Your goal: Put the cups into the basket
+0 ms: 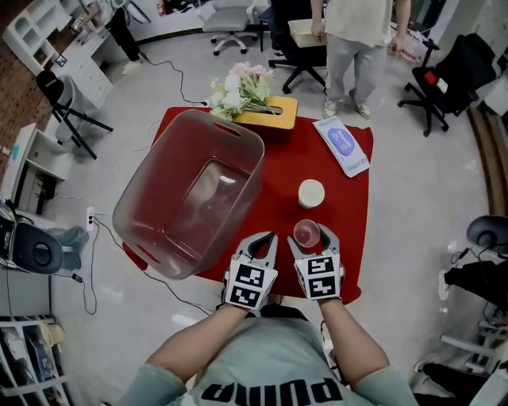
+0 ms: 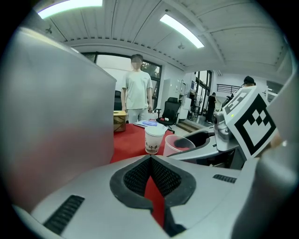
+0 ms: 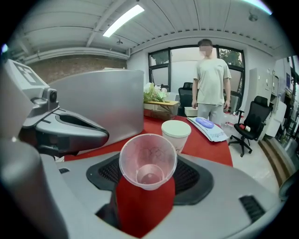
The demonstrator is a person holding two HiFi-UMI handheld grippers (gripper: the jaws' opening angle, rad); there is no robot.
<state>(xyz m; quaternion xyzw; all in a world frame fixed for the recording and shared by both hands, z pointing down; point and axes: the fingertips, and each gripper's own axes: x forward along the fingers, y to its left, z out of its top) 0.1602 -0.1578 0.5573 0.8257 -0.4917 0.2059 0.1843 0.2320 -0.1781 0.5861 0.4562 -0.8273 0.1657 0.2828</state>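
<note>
**An office floor, with a small table standing in the open middle**

From where I stand this is plainly an office. Rolling chairs, a black one (image 1: 444,87) and a grey one (image 1: 230,24), stand about on the pale hard floor (image 1: 429,206). White desks (image 1: 83,67) and open white shelving (image 1: 32,24) line one side. Long strip lights (image 3: 124,19) run across a panelled ceiling, and tall dark-framed windows (image 3: 180,65) fill the far wall. Cables (image 1: 181,79) trail over the floor, and a power strip (image 1: 90,216) lies there too. A small red-covered table (image 1: 353,230) sits mid-room, with a person (image 1: 357,32) standing beyond it.
</note>
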